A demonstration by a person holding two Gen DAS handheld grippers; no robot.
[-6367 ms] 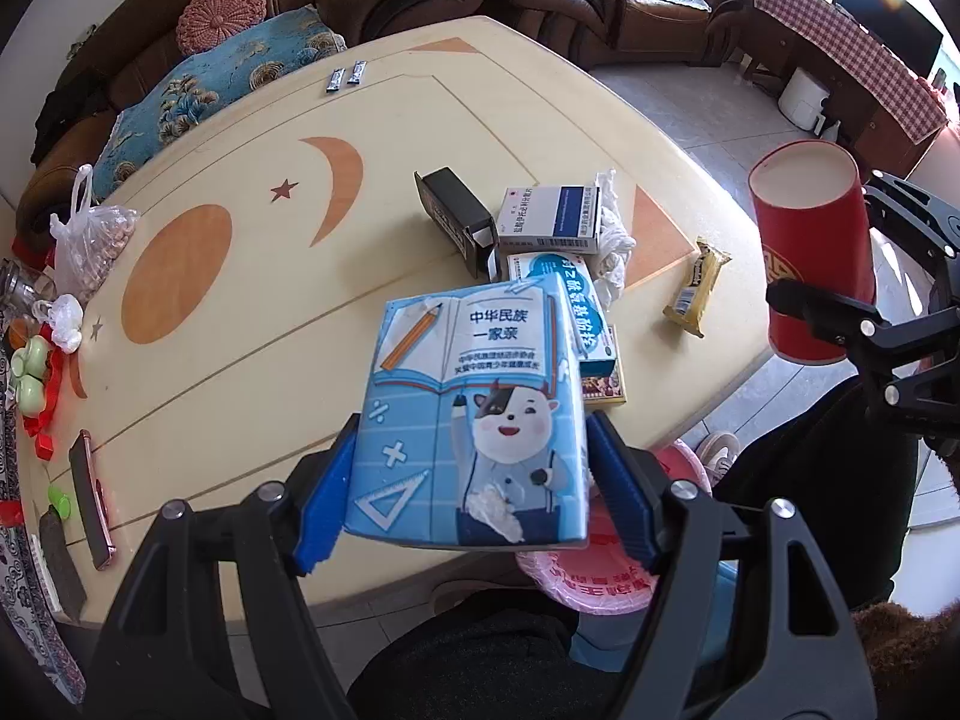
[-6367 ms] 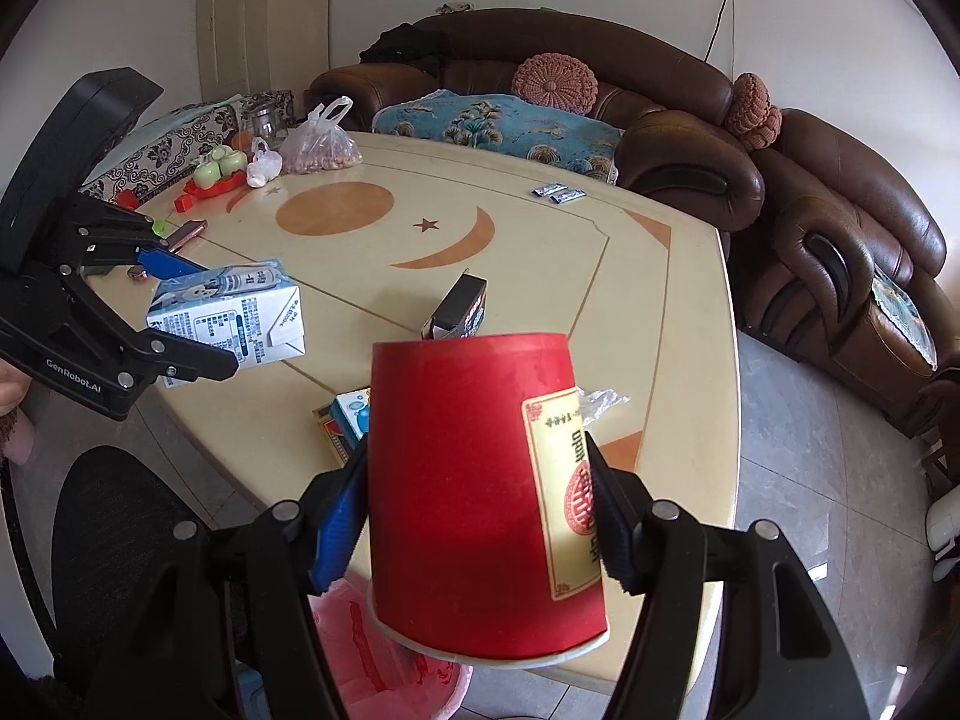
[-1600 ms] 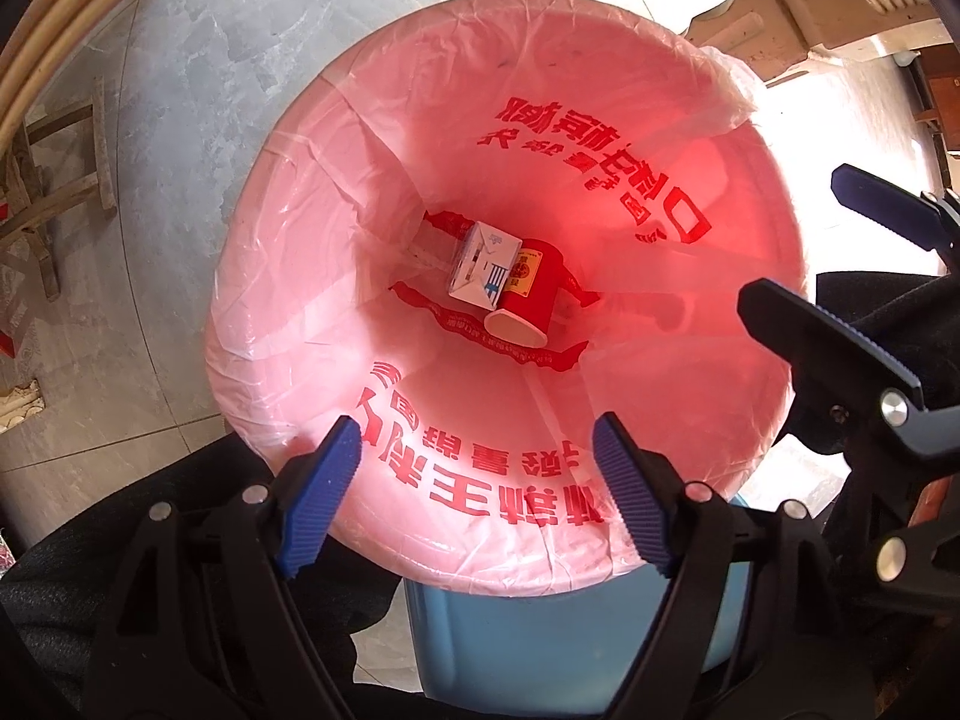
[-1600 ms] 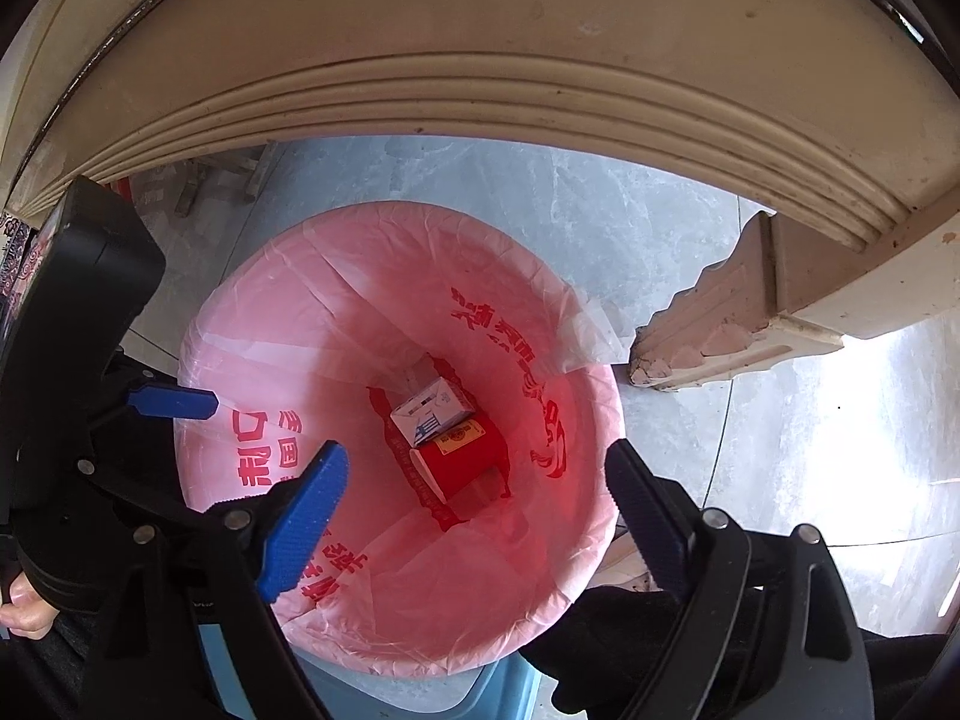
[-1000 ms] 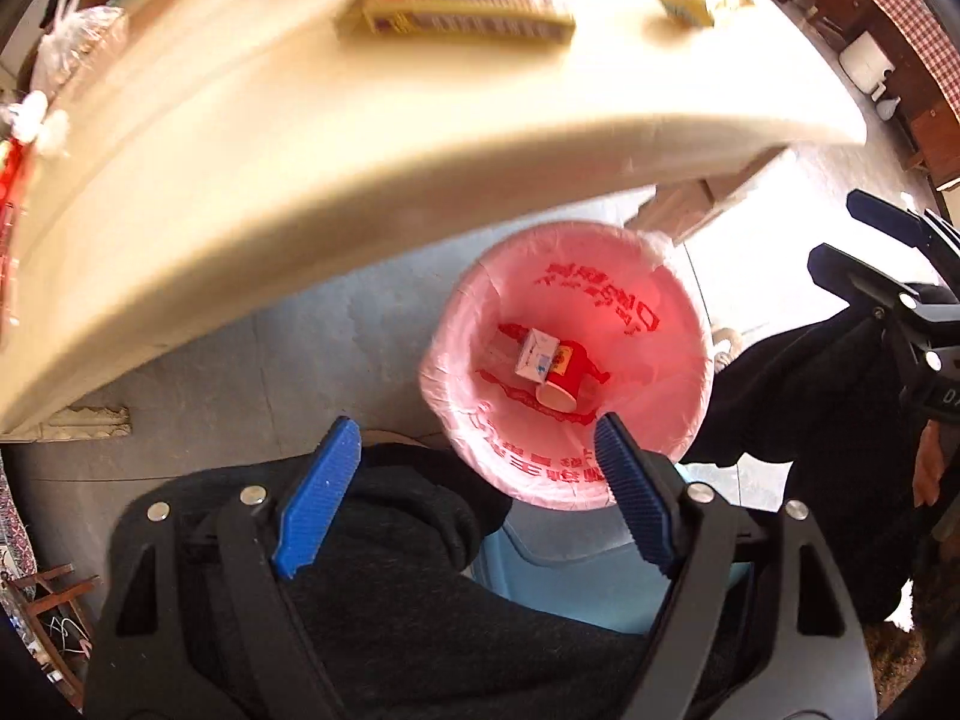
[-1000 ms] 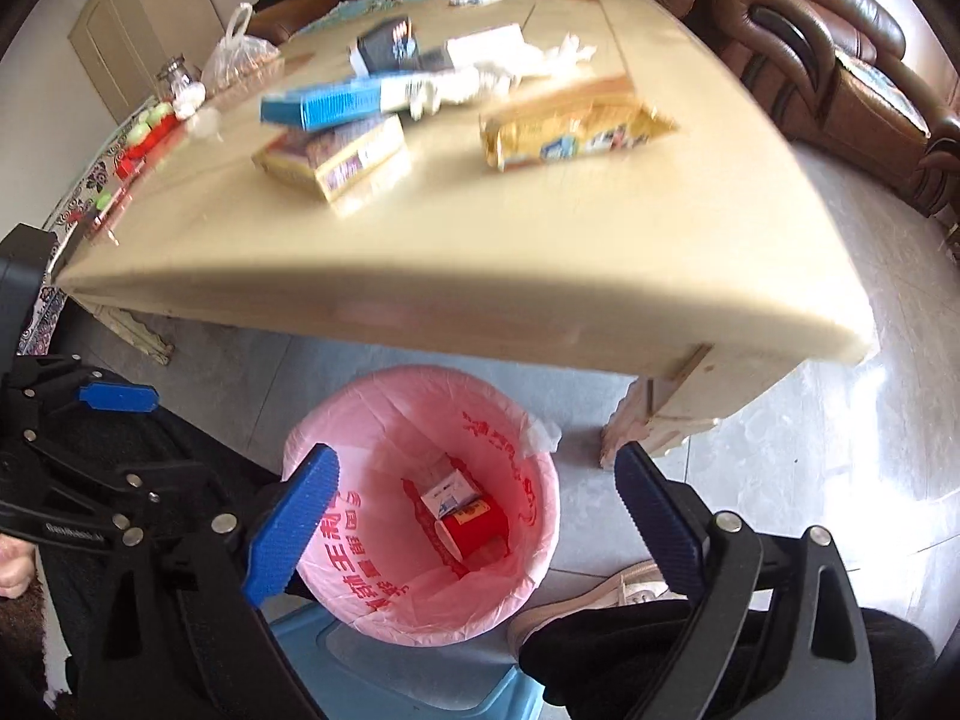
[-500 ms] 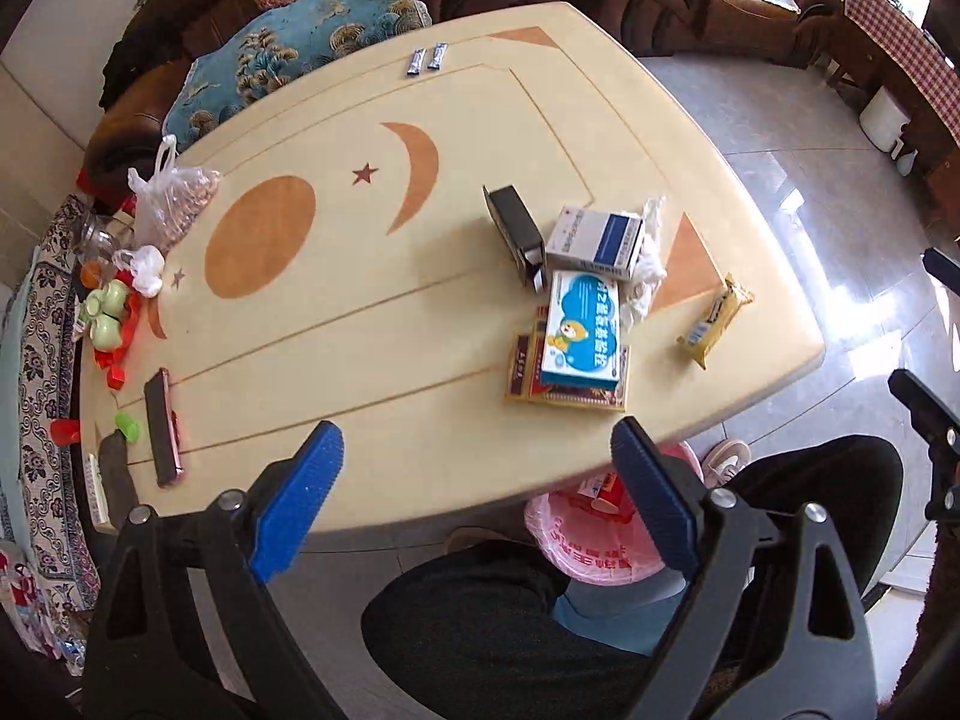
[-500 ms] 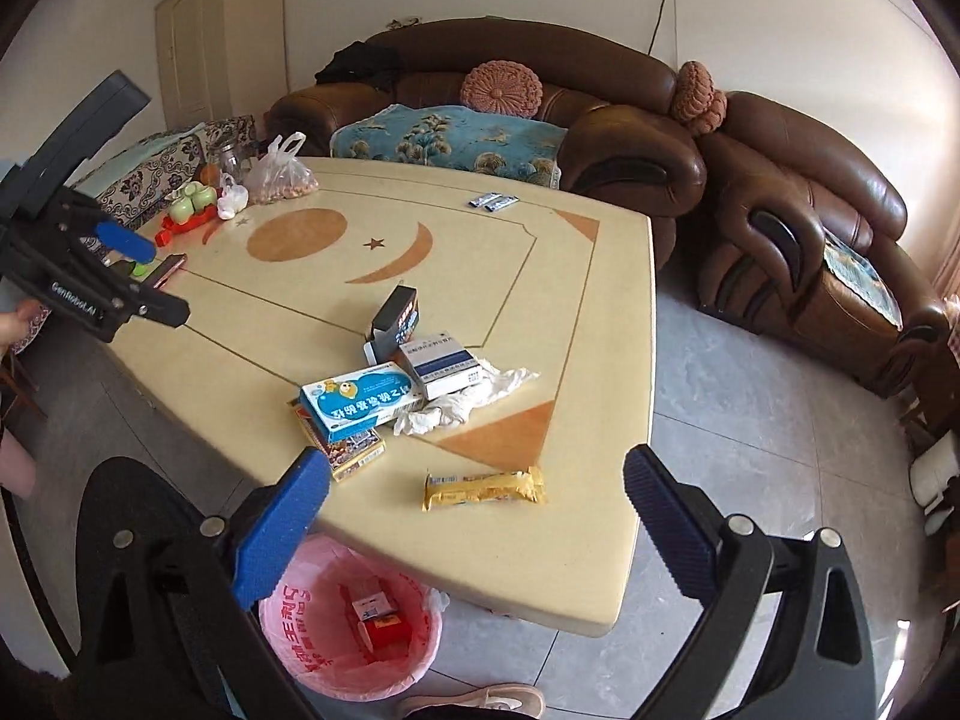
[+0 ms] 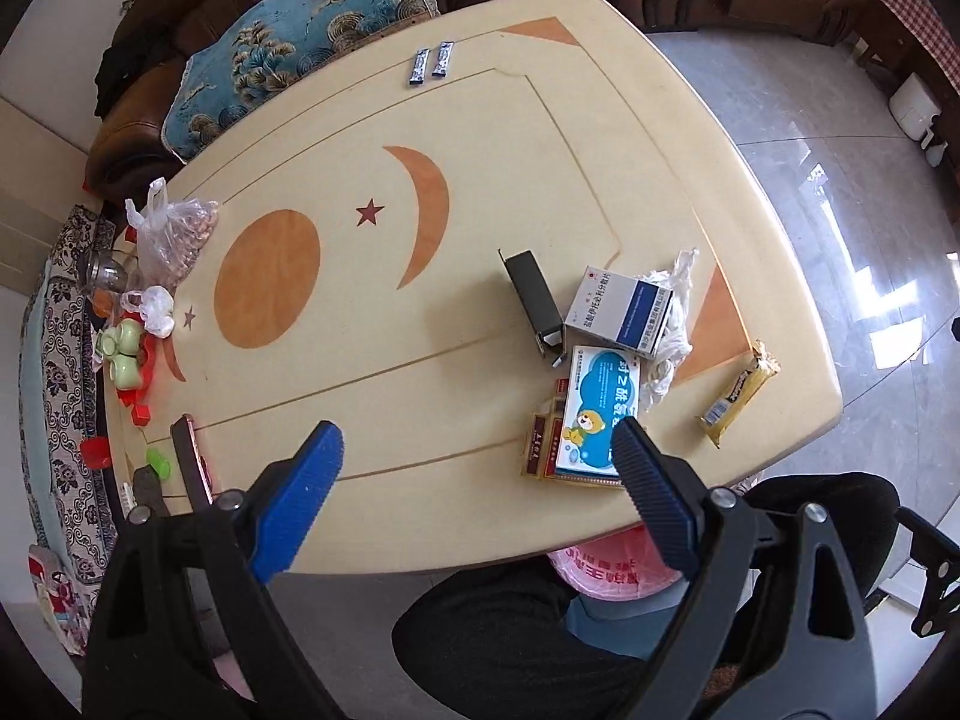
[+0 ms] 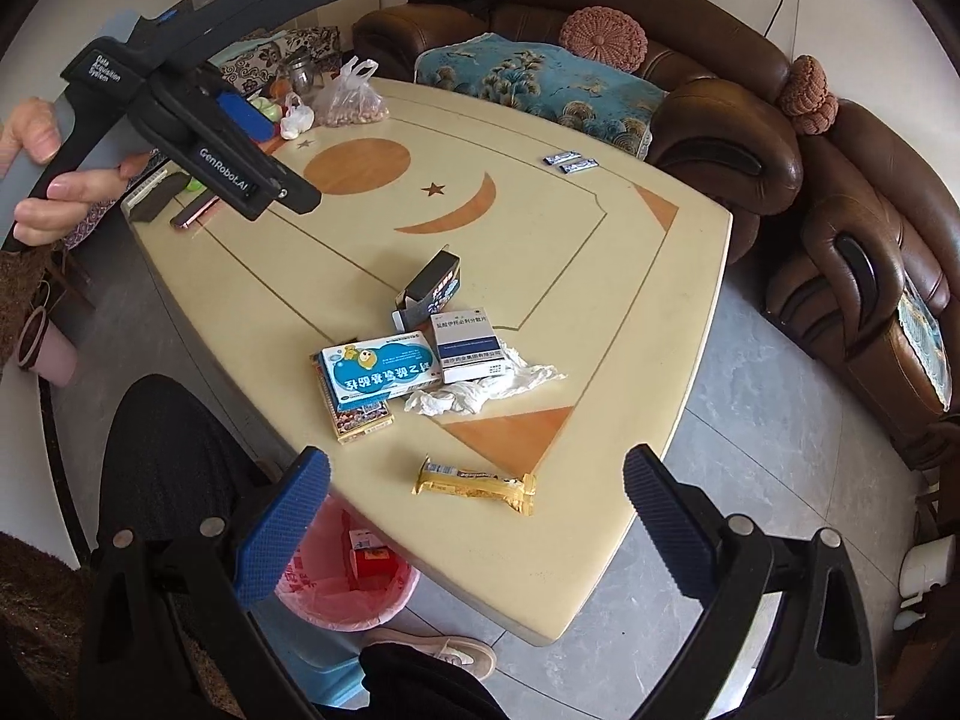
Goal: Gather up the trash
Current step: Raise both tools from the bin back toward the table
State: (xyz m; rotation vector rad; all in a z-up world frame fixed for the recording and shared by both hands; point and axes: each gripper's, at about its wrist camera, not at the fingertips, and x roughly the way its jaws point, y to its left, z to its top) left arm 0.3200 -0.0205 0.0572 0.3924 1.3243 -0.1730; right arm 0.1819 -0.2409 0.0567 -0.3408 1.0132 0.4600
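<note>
both grippers, left gripper (image 9: 474, 480) and right gripper (image 10: 474, 516), hang wide and empty over the table's (image 10: 600, 276) near edge, so bring one squarely down over the snack wrapper (image 10: 474, 485) near that corner.

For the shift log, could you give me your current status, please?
Left gripper, right gripper: open, empty. Boxes, wrapper on table. Nothing blocking.

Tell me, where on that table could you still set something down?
Bare: the middle of the table, around the orange circle and crescent, up to the two sachets. Crowded: the near right corner with boxes, tissue and snack bar, and the left edge's clutter.
</note>
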